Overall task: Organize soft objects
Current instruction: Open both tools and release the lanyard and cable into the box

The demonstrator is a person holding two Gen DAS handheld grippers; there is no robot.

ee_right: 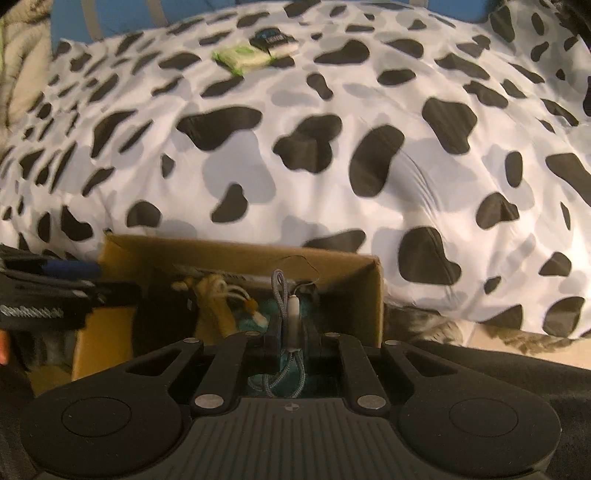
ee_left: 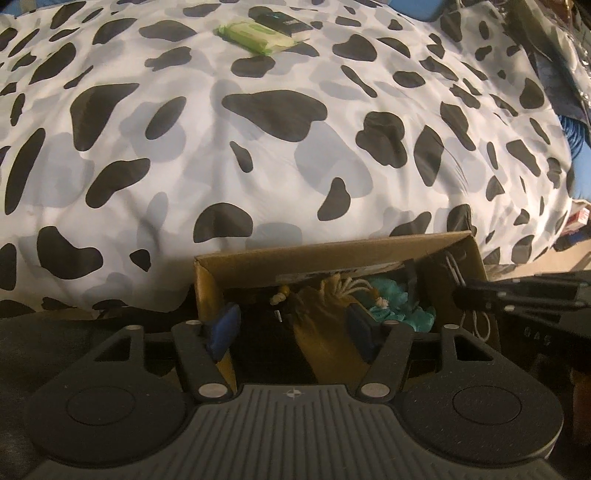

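Cow-print quilt (ee_left: 258, 155), white with black and grey patches, covers the bed behind an open cardboard box (ee_left: 332, 254) at its near edge. A mustard cloth (ee_left: 325, 332) and a teal cloth (ee_left: 399, 302) lie inside the box. The left gripper (ee_left: 291, 328) hangs over the box with blue pads spread, touching nothing. The right gripper (ee_right: 291, 328) is pinched on a grey braided cord (ee_right: 280, 295) above the box. A green wipes pack (ee_left: 255, 35) lies far back on the quilt.
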